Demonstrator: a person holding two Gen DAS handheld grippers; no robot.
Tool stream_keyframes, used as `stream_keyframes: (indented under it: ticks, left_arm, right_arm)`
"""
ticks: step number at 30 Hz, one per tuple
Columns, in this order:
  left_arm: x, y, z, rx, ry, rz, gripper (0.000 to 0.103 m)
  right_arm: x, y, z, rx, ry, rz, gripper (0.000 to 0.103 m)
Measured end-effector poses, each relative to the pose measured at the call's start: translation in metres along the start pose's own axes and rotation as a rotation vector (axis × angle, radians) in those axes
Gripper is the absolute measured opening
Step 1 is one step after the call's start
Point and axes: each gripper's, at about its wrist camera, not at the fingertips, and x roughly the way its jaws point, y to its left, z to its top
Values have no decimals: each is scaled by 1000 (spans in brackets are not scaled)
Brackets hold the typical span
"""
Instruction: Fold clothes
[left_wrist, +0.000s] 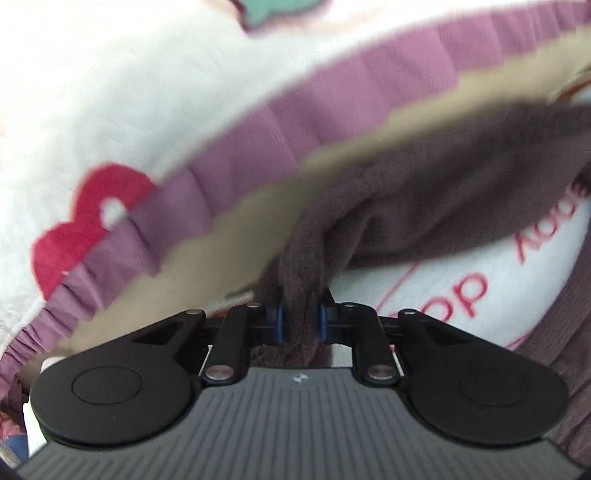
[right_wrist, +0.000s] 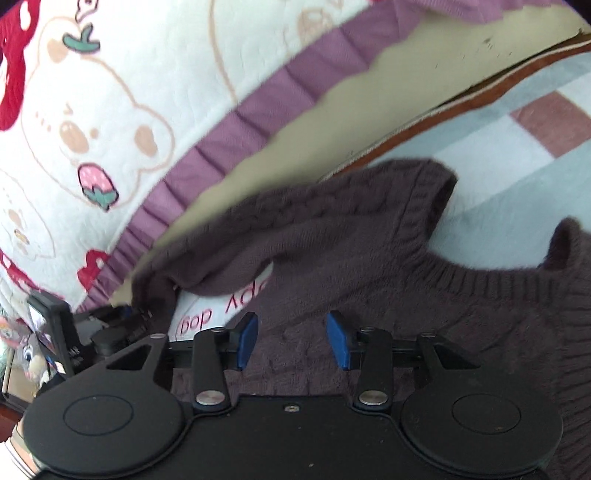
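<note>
In the left wrist view, the left hand-held gripper (left_wrist: 301, 319) was clamped narrowly on a bunched fold of the dark brown sweater (left_wrist: 424, 206), which stretched away over a white patch with red lettering (left_wrist: 480, 280) beside a white blanket (left_wrist: 110, 103) with a purple frill (left_wrist: 258, 155). In the right wrist view, the right hand-held gripper (right_wrist: 291, 339) stood half open over the sweater (right_wrist: 332, 236) with nothing between its blue pads (right_wrist: 338, 338), while the sweater's sleeve (right_wrist: 229, 247) ran across to the left hand-held gripper (right_wrist: 136, 314) at the left edge.

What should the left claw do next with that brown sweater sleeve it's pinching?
Probably carry the sleeve inward over the sweater body. The left claw is shut on it, and it already arches above the white printed patch; the right claw is open.
</note>
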Motion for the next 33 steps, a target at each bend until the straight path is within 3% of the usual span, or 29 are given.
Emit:
stream_keyframes:
  ticks: [3, 9, 13, 15, 17, 20, 23, 25, 30, 33]
  left_arm:
    - [-31, 9, -4, -39, -88, 40, 16]
    - [-114, 17, -35, -127, -267, 95, 17]
    - [-151, 13, -66, -208, -288, 81, 17]
    - [-155, 15, -74, -228, -245, 39, 17]
    - [-155, 14, -75, -212, -230, 31, 17]
    - [-180, 8, -80, -170, -280, 52, 17]
    - [-212, 9, -92, -200, -314, 45, 17]
    - [-224, 12, -107, -229, -280, 23, 17]
    - [-212, -7, -157, -205, -64, -94, 19]
    - [-213, -27, -177, -194, -45, -108, 18]
  right_arm:
    - [0, -7, 2, 60, 4, 26, 57]
    - [-4, -49, 3, 386, -15, 159, 68]
    - [-7, -65, 0, 548, -45, 267, 77]
    - [-8, -66, 0, 572, -59, 294, 86]
    - [-4, -63, -2, 582, -54, 305, 87]
    - [-3, -62, -3, 585, -51, 301, 87]
    - [-8, -69, -4, 606, -73, 297, 87]
    - [-12, -72, -4, 629, -86, 305, 87]
    - [-8, -71, -6, 662, -75, 354, 87]
    - [-3, -63, -5, 620, -53, 328, 87]
